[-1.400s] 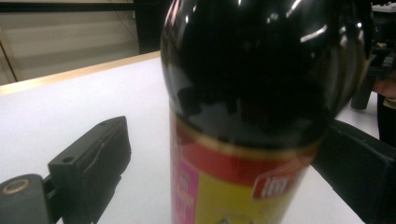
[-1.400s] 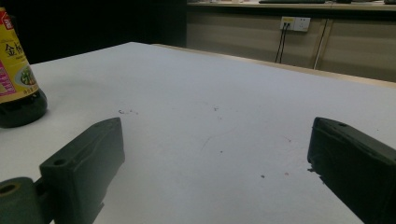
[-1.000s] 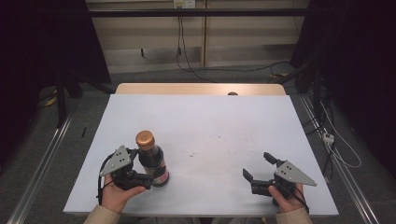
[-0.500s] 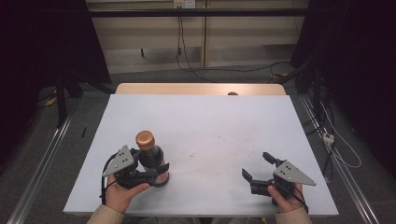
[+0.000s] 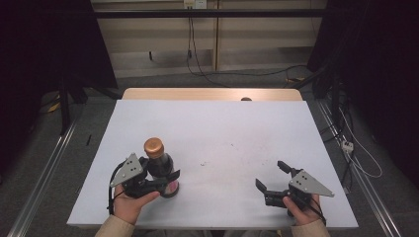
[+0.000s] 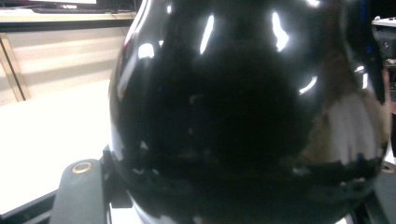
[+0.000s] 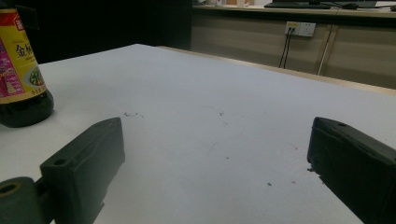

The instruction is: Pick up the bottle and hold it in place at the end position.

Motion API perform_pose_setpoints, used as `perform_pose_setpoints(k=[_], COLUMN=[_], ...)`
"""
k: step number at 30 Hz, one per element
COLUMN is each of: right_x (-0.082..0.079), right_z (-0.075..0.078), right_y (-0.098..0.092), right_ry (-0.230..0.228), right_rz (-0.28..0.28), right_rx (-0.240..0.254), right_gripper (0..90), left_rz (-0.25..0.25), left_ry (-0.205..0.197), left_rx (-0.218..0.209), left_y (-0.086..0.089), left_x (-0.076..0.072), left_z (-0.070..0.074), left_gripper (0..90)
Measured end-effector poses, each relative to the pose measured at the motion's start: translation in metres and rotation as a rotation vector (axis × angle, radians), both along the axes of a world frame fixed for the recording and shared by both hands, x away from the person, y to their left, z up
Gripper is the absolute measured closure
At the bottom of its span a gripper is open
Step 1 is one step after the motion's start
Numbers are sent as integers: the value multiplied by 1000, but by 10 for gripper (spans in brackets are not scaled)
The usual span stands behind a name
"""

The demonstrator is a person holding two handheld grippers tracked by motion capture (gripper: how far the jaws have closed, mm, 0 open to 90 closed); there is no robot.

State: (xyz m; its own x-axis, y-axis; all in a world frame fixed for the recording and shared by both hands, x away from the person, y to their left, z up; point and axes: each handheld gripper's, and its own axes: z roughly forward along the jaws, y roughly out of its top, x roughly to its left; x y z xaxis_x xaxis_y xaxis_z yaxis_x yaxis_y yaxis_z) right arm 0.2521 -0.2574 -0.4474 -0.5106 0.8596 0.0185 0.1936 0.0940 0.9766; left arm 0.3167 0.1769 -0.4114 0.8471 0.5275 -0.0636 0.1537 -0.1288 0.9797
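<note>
Two hand-held grippers work over the white bench in the high view. The left hand-held gripper sits at the near left, its jaws having just been closing with the dark bottle between them, and they now clasp its lower body. That bottle stands upright on the near left part of the bench, topped by a copper-coloured cap, with a pink label low on its side. The right hand-held gripper rests at the near right, well apart from the bottle, jaws spread wide with nothing between them.

From the left gripper view, the bottle's glossy black belly looms right up against the camera (reflections streak its shoulder), and one jaw with a brass-ringed hole rises at the lower left beside it.

From the right gripper view, both black jaws stand far apart over bare bench, and the bottle stands at the far left edge, showing a yellow and pink label.
</note>
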Motion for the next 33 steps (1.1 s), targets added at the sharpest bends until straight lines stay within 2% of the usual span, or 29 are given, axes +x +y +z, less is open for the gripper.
perform_pose_setpoints(k=[3,8,9,12,13,16,24,28,33], right_x=[0,0,0,0,0,0,0,0,0], right_z=[0,0,0,0,1,1,1,1,1], right_y=[0,-1,-1,-1,-1,-1,-1,-2,-2], right_ry=[-2,-5,-5,-5,-8,-11,-10,-13,-14], right_rz=[1,-1,-1,-1,-2,-2,-4,-3,-3], right_rx=[2,-2,1,1,2,3,5,8,10], right_gripper=[36,36,36,36,36,36,36,36,36], left_rz=[4,3,11,10,-4,6,-10,7,25], left_ry=[-7,4,3,-3,-4,-15,-32,-8,0], left_rx=[8,6,17,14,8,5,29,-2,-2], left_y=[-1,-3,-4,-5,-7,-10,-28,-34,-37], left_x=[0,3,4,5,6,7,15,23,29], left_z=[1,3,4,5,6,9,15,19,21], left_gripper=[291,292,292,292,293,282,270,271,271])
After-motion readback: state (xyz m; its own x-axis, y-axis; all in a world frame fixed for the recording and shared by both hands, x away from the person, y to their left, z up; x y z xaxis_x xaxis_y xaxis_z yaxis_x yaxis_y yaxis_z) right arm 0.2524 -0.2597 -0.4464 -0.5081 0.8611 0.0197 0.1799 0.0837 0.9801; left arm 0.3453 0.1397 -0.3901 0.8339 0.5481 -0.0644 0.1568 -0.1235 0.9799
